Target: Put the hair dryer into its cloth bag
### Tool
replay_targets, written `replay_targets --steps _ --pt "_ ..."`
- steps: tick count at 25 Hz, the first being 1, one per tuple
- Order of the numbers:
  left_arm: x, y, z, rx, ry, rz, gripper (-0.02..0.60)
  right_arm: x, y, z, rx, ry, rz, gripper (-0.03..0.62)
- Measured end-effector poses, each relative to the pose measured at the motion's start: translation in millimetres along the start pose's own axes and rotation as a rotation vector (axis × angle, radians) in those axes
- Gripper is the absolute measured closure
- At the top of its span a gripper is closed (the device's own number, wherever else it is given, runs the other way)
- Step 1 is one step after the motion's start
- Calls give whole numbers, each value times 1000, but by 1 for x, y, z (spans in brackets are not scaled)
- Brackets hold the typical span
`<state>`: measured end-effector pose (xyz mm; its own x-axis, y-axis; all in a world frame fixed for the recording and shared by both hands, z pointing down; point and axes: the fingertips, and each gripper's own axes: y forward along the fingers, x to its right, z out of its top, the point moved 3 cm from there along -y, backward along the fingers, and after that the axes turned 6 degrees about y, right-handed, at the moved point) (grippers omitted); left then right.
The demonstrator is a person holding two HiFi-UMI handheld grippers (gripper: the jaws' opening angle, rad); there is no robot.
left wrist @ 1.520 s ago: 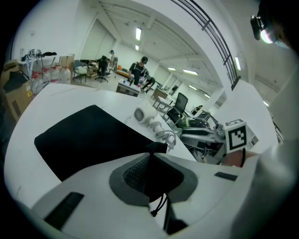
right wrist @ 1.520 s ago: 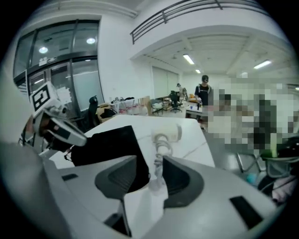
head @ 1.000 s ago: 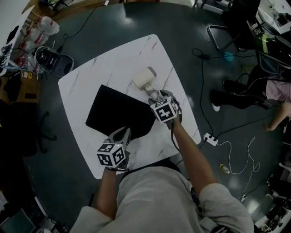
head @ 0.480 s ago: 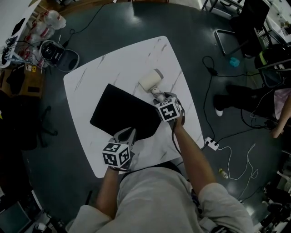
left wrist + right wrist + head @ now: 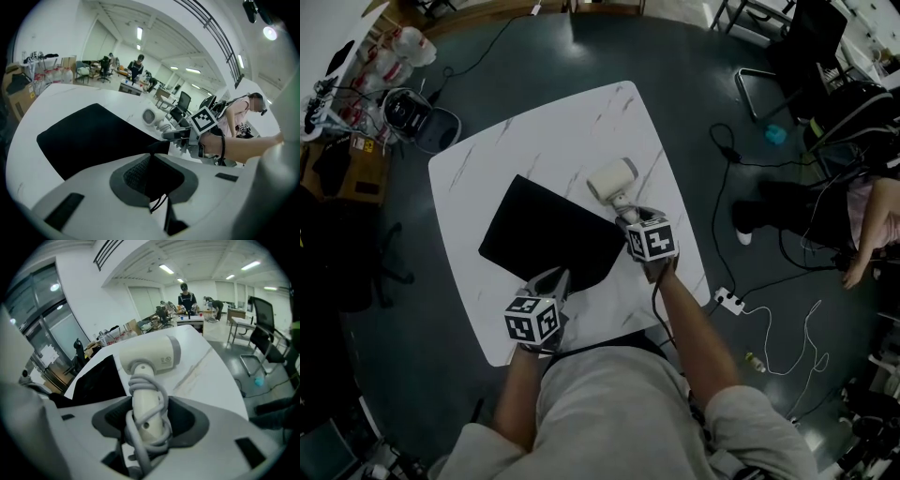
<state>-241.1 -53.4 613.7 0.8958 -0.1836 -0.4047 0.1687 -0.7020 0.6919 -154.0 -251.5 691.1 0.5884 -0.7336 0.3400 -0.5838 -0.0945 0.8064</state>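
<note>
A white hair dryer [image 5: 611, 180] lies on the white marble table [image 5: 534, 131], with its cord wound round the handle. My right gripper [image 5: 625, 214] straddles that handle [image 5: 147, 418]. Its jaws are closing, with a gap still on each side of the handle. The black cloth bag [image 5: 548, 234] lies flat to the dryer's left. My left gripper [image 5: 555, 277] is shut on the bag's near edge [image 5: 154, 171], and a drawstring hangs below the pinch. The left gripper view shows the dryer [image 5: 150, 116] beyond the bag [image 5: 89, 136].
The table's near edge [image 5: 581, 342] lies just behind both grippers. On the dark floor are a round grey case [image 5: 412, 117] at the far left, a power strip [image 5: 731, 302] with cables at the right, and a chair frame [image 5: 769, 80]. A person [image 5: 872, 206] is at the right edge.
The right gripper's marker cube has turned a little over the dryer's handle. The left gripper keeps its hold on the bag, and dryer and bag lie as before.
</note>
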Motion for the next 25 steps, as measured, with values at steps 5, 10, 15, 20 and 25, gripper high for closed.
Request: replay_targets --steps 5,10,15,20,25 --pt "2 -1 -12 2 2 15 557 6 -22 -25 28 63 26 347" --pt "4 0 -14 1 3 35 557 6 -46 -34 69 87 51 347" --pt "6 0 -18 -2 5 56 558 -1 -78 -38 121 82 78 347" --pt "7 -1 -19 7 4 67 558 -7 -112 -55 144 53 95 347" --pt "13 0 -18 19 18 76 560 -8 -143 -81 123 -25 119 348"
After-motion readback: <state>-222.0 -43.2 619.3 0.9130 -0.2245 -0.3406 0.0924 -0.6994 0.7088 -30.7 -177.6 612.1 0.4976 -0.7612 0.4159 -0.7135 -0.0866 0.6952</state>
